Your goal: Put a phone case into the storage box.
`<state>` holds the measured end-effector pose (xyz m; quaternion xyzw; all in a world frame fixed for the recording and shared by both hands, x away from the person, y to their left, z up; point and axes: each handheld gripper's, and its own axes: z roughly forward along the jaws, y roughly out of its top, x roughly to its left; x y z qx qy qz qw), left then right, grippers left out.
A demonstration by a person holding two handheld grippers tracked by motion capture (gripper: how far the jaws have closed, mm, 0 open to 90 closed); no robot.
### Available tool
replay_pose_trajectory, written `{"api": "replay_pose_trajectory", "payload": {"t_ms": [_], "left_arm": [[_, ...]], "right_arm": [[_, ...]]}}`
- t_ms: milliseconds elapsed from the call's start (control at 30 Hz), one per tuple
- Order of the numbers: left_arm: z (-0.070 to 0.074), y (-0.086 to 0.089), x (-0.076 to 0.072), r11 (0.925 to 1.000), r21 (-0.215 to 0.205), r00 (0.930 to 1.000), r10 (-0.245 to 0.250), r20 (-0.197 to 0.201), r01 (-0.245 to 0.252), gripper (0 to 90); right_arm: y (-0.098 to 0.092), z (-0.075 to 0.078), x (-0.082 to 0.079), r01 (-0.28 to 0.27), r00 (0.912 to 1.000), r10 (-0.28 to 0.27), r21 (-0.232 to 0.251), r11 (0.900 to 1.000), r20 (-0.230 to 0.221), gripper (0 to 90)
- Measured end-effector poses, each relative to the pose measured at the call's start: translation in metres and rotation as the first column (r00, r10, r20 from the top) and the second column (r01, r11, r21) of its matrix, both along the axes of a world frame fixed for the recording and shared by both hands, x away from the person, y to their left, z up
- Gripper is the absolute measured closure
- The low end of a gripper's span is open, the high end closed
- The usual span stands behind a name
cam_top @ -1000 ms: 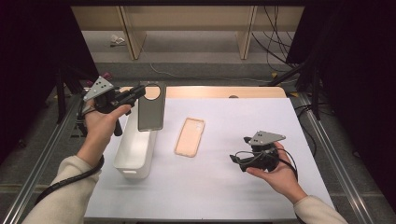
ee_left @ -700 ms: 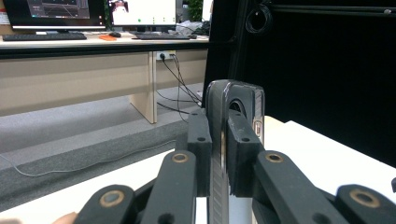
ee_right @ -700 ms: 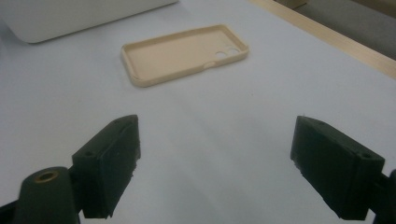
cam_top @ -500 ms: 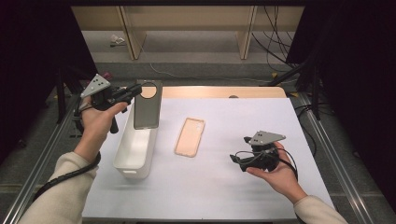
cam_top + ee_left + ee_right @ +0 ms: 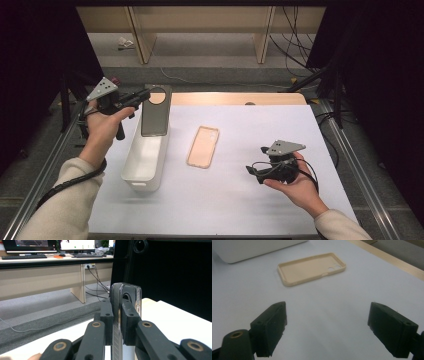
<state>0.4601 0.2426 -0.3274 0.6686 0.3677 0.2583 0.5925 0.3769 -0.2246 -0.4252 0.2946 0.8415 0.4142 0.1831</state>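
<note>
My left gripper (image 5: 142,98) is shut on the upper end of a dark grey phone (image 5: 155,114), which hangs flat-faced above the far end of the white bin (image 5: 145,157). In the left gripper view the phone (image 5: 126,293) stands edge-on, with both pads (image 5: 107,315) pressed against its faces. A beige phone case (image 5: 203,146) lies open side up on the white table surface, right of the bin. My right gripper (image 5: 251,172) rests low at the right, pointing left toward the case, open and holding nothing. In the right gripper view the case (image 5: 311,268) lies well beyond the spread fingertips (image 5: 274,315).
The white sheet (image 5: 250,125) covers the table, with a wooden strip (image 5: 235,98) along its far edge. Metal rails (image 5: 345,145) run along both sides. Beyond the table are a desk frame and cables (image 5: 295,45) on the floor.
My left gripper has carried the phone slightly to the left and toward the far end of the bin. The right gripper has stayed put.
</note>
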Motion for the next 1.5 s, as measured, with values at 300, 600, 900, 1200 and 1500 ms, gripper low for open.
{"api": "replay_pose_trajectory", "payload": {"t_ms": [300,600,900,1200,1500], "left_arm": [[0.002,0.002,0.008,0.9999,0.013,1.0000,0.005,0.001,-0.005,81.4],[0.000,0.005,0.016,0.9993,0.032,0.9998,0.019,-0.005,-0.019,81.4],[-0.001,0.009,0.023,0.9988,0.041,0.9996,0.028,-0.007,-0.028,81.4],[-0.003,0.009,0.029,0.9976,0.062,0.9995,0.032,-0.009,-0.031,81.4],[-0.005,0.012,0.035,0.9963,0.074,0.9988,0.045,-0.018,-0.044,81.4]], "right_arm": [[0.000,0.000,0.000,-0.004,1.0000,0.004,0.003,1.000,-0.004,16.5],[-0.001,0.000,0.001,-0.002,1.0000,0.002,0.005,1.000,-0.006,16.5],[-0.002,0.000,0.001,-0.004,1.0000,0.004,0.006,1.000,-0.005,16.5],[-0.002,0.000,0.001,-0.004,1.0000,0.004,0.008,1.000,-0.007,16.5],[-0.002,0.000,0.001,0.000,0.9999,0.000,0.014,1.000,-0.011,16.5]]}}
